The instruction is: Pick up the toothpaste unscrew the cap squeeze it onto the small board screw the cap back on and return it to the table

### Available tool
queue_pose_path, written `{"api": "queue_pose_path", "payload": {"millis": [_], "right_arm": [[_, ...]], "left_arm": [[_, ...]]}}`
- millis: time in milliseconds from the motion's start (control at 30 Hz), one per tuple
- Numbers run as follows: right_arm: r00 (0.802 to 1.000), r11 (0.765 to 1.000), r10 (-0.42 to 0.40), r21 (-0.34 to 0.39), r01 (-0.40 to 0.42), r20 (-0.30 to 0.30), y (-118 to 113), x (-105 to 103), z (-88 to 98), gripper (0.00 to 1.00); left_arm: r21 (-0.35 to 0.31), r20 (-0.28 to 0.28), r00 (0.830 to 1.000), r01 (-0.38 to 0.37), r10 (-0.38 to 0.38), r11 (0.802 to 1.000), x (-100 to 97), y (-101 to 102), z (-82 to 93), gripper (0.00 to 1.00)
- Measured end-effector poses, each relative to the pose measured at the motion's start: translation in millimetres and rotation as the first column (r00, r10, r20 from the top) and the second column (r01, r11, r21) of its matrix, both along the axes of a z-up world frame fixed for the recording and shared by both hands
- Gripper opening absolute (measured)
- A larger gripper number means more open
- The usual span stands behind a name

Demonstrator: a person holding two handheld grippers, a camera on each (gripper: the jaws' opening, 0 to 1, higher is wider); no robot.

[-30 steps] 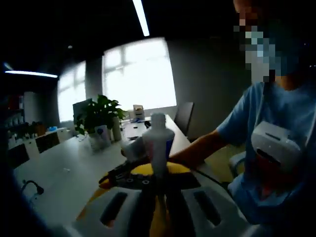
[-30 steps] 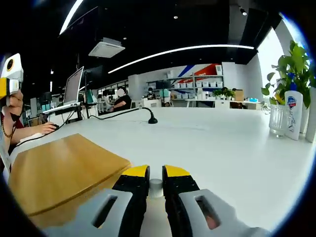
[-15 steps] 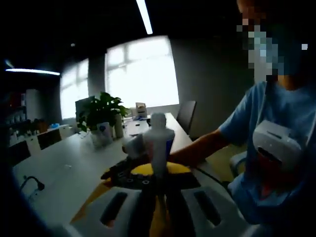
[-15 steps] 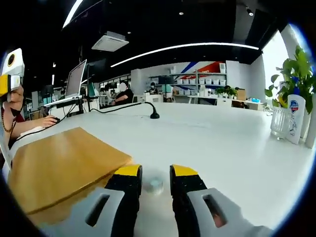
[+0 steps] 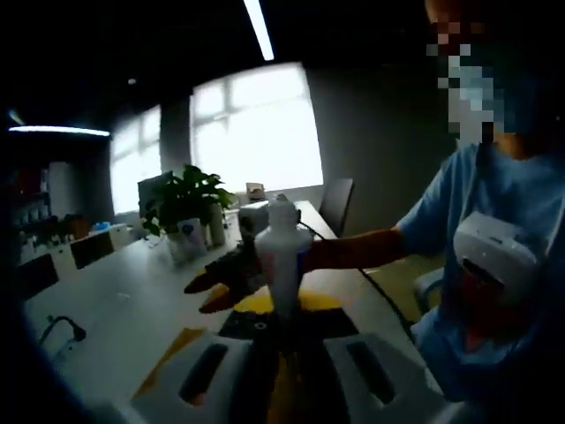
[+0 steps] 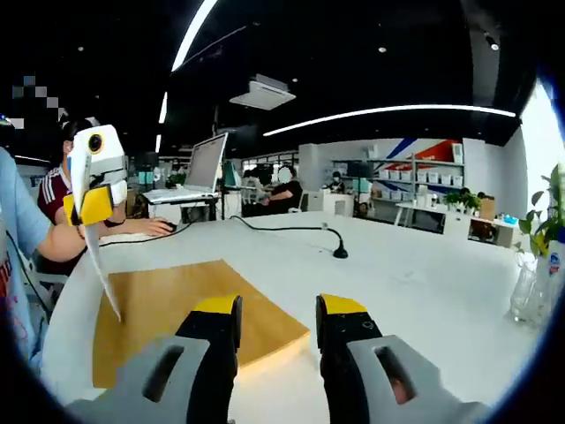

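Now we clamp the soft white toothpaste tube (image 5: 281, 256) upright in our left gripper (image 5: 282, 340), right gripper (image 6: 275, 320) jaws apart, so squeeze mid-body gently.

A leafy potted plant (image 5: 181, 205) stands on the long white table (image 6: 424, 291) before bright windows (image 5: 256, 132), with an office chair (image 5: 335, 205) at the far end. A gooseneck microphone (image 6: 336, 248) rises from the tabletop. Further along, a person types at a monitor (image 6: 205, 164), and shelves (image 6: 415, 177) line the back wall.
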State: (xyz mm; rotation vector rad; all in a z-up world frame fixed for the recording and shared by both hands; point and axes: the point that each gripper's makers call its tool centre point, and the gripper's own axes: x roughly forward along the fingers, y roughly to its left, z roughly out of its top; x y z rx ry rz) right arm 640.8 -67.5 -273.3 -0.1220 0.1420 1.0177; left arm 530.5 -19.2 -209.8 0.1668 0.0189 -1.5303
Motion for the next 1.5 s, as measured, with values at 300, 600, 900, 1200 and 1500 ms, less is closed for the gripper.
{"api": "queue_pose_path", "payload": {"millis": [300,600,900,1200,1500], "right_arm": [[0.917,0.917,0.377,0.188,-0.351,-0.13,42,-83,16.8,0.36],[0.873,0.87,0.476,0.199,-0.452,-0.1,74,-110,26.6,0.33],[0.85,0.837,0.524,0.221,-0.501,-0.061,96,-122,33.3,0.27],[0.862,0.85,0.505,0.196,-0.489,-0.04,102,-120,29.1,0.07],[0.873,0.861,0.48,0.236,-0.45,-0.087,102,-121,30.4,0.02]], "left_arm": [[-0.001,-0.042,0.997,0.056,-0.056,0.998,-4.4,0,3.8,0.04],[-0.006,-0.061,0.995,0.084,-0.084,0.996,-9.7,-6,6.2,0.04],[-0.011,-0.072,0.993,0.097,-0.097,0.995,-11.3,-13,5.0,0.04],[-0.026,-0.085,0.994,0.069,-0.071,0.997,-5.5,-15,5.3,0.04],[-0.06,-0.117,0.99,0.069,-0.075,0.996,-3.8,-16,9.6,0.06]]}}
